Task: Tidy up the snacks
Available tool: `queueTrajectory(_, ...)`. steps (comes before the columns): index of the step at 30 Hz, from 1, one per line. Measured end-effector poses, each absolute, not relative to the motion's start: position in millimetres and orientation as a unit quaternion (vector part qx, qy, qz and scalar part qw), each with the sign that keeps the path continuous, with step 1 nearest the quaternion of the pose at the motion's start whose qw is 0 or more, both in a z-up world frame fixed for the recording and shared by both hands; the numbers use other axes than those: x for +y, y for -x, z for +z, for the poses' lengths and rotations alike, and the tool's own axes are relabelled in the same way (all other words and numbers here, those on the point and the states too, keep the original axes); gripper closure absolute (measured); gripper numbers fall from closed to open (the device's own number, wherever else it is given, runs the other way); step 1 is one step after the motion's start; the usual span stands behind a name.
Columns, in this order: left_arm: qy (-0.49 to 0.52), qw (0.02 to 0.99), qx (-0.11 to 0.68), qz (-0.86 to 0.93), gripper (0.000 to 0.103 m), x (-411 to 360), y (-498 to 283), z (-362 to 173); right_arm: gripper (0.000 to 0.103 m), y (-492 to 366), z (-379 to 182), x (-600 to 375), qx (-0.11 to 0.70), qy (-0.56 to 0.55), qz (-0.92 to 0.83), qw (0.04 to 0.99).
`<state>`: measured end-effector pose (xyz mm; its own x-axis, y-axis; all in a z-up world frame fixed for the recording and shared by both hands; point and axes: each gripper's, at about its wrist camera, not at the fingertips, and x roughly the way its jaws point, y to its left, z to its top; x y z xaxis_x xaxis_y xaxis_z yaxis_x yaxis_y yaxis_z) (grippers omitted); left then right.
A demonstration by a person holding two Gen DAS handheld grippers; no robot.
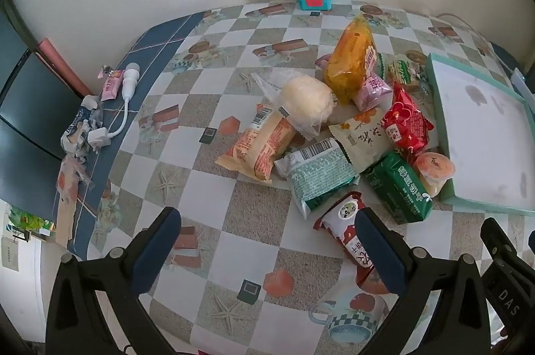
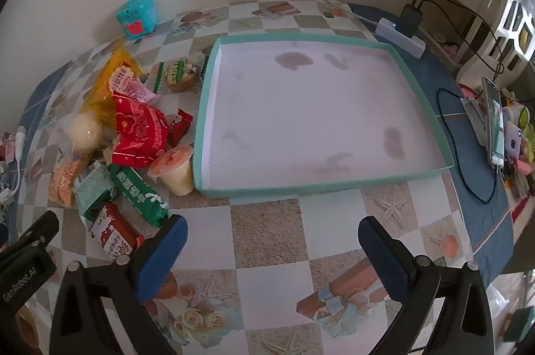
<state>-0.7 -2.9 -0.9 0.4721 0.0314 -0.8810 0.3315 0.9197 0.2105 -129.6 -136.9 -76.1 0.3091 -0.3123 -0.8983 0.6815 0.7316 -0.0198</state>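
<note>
Both sets of jaws gape wide, empty. Left gripper [image 1: 267,241] hovers with the snack pile [image 1: 334,134] just ahead, a red-white packet [image 1: 344,221] beside its right finger. Right gripper [image 2: 272,251] faces the teal tray [image 2: 418,81]; only this view shows the phone [image 2: 496,121].
</note>
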Motion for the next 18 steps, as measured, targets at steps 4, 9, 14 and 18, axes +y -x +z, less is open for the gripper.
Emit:
queueTrajectory(4,-0.177,0.838,0.508,-0.091,0.000,-1.7,1.0,-1.2,0.000,129.7,-76.2,-137.1,0.496,-0.186,-0.316,0.787)
queueTrajectory(9,-0.174,0.838,0.509,-0.095,0.000,-2.1,1.7,-0.5,0.000,130.0,-76.7,-137.6,0.496,-0.186,-0.316,0.787)
queueTrajectory(14,-0.174,0.837,0.510,-0.097,0.000,-2.7,0.9,-0.2,0.000,130.3,-76.7,-137.8,0.496,-0.186,-0.316,0.787)
queueTrajectory(18,-0.174,0.837,0.510,-0.097,0.000,-2.4,1.1,-0.2,0.000,130.4,-76.7,-137.9,0.496,-0.186,-0.316,0.787)
